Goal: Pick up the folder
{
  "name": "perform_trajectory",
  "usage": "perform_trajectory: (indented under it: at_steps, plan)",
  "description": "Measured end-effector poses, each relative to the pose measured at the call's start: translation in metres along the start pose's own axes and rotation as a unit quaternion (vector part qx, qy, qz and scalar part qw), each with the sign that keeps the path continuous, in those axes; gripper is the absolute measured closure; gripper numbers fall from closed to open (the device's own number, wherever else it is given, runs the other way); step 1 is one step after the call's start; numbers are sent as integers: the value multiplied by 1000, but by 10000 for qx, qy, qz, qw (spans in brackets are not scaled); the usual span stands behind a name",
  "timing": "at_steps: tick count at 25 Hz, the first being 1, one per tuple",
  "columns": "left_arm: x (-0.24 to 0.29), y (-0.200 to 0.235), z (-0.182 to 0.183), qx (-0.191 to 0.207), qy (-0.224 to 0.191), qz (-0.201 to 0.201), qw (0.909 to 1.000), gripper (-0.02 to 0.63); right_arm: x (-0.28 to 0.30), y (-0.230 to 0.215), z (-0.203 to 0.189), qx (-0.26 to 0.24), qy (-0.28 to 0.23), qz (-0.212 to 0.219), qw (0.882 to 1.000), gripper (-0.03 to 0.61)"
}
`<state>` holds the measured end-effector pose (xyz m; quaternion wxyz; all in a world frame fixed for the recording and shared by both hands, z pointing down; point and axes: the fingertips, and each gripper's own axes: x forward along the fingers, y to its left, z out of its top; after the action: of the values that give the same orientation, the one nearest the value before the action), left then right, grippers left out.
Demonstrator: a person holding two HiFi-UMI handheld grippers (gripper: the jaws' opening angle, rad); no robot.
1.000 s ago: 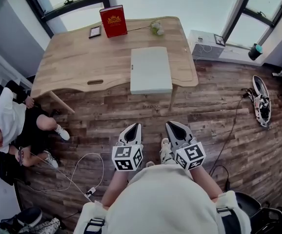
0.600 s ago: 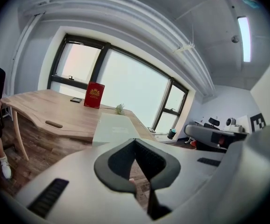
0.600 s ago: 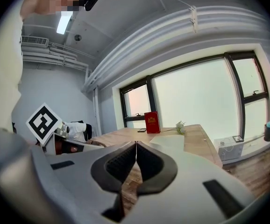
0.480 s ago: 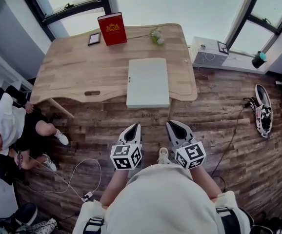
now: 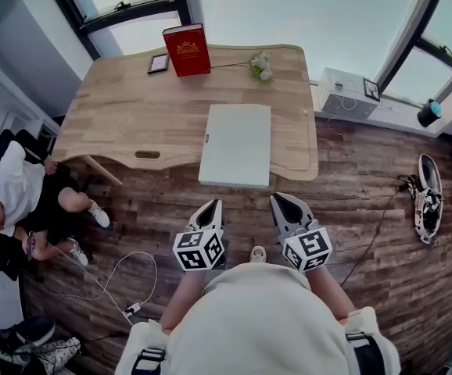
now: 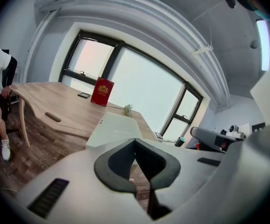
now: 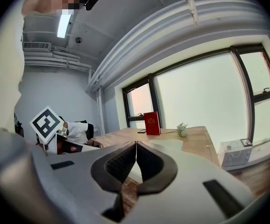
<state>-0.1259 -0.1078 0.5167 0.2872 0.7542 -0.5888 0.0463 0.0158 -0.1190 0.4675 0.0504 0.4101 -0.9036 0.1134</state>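
Note:
The folder (image 5: 236, 144) is a flat pale grey-white rectangle on the wooden desk (image 5: 124, 104), its near end jutting past the desk's front edge. The same folder (image 6: 111, 127) shows ahead in the left gripper view and, as a folder (image 7: 172, 146) edge, in the right gripper view. My left gripper (image 5: 215, 205) and right gripper (image 5: 277, 200) are held side by side over the floor, just short of the desk, tips pointing at the folder. Both have their jaws pressed together with nothing between them.
A red book (image 5: 186, 50) stands upright at the desk's back edge, with a small dark frame (image 5: 158, 63) and a sprig of flowers (image 5: 261, 64) beside it. A person (image 5: 19, 201) sits at the left. Cables (image 5: 124, 276) and shoes (image 5: 428, 198) lie on the wood floor.
I have walked toward the desk; the folder and desk edge now lie much closer to both gripper tips. The grippers stay shut and side by side.

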Motion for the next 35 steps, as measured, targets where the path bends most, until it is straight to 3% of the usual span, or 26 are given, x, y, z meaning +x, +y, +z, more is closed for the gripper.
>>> perform_trajectory:
  at_steps: [10,17,20,24,28,31,35]
  plan:
    - [37,4,1,-314,-38,351,9989,594,24,-40,5,-25,9,316,9995,560]
    - [62,12,-7,-1416,-139,249,9895,592,36,-65,8,-60,25,444,9990,560]
    - [72,14,-17,-2293,-200,0,9732,594,38,-74,7,-28,22,456,9990,560]
    - [85,15,-40,-3594,-127,-439,9321,592,38,-80,3,63,63,429,9990,560]
    - [95,12,-57,-4053,-17,-739,9112,583,36,-85,-2,165,114,372,9991,560]
    - [105,14,-71,-4421,11,-929,8921,412,33,-91,-6,243,145,276,9992,560]
    - [115,24,-83,-4930,-100,-1110,8628,288,30,-95,-10,311,144,137,9993,560]
